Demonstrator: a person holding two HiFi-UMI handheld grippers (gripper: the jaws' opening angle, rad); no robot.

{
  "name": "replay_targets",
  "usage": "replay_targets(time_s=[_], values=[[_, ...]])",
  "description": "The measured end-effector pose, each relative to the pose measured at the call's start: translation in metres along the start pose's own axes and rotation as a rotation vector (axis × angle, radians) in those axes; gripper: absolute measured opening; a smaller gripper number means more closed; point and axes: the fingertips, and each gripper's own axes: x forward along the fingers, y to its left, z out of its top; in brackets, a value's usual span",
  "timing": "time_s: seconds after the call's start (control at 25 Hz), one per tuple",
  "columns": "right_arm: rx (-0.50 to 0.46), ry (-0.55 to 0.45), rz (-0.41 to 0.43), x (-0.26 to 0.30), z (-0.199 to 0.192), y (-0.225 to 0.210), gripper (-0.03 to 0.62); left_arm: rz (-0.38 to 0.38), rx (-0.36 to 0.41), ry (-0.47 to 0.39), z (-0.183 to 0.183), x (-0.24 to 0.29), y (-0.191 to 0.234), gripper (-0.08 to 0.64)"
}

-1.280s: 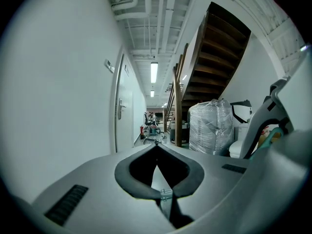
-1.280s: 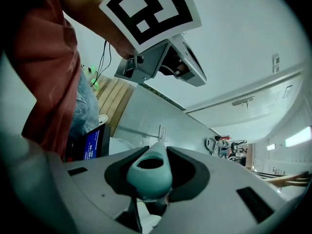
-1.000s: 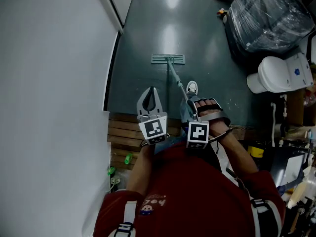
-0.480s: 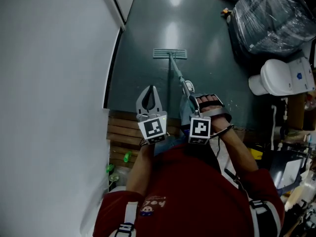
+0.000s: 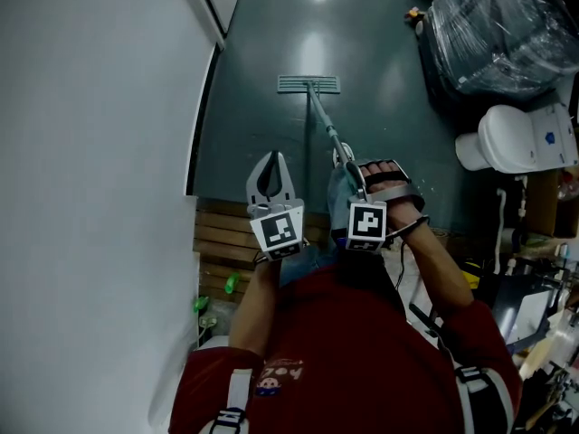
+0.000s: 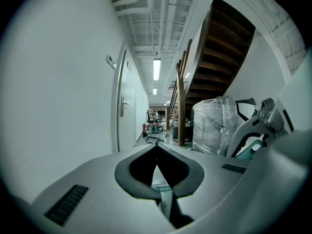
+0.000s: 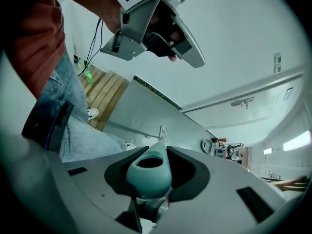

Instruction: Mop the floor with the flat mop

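Mopping looks under way: the right gripper (image 5: pixel 344 168) is clamped on the teal-handled flat mop (image 5: pixel 308 84), whose pad lies on the dark glossy floor (image 5: pixel 271 52), upper centre. Beside it the left gripper (image 5: pixel 274 159) idles, jaws together on nothing. The next move probably calls for a steady pull back.

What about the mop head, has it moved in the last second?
Yes. The mop head has slid forward, up the head view, farther past the toilet, which has barely shifted.
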Motion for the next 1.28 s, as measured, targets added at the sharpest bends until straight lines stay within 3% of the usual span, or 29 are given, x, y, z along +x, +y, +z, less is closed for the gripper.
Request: replay_targets(time_s=[1.28], values=[[-0.035, 0.034, -0.049, 0.112, -0.032, -0.099, 0.120, -0.017, -0.024, 0.017, -0.004, 0.097, -0.002, 0.015]])
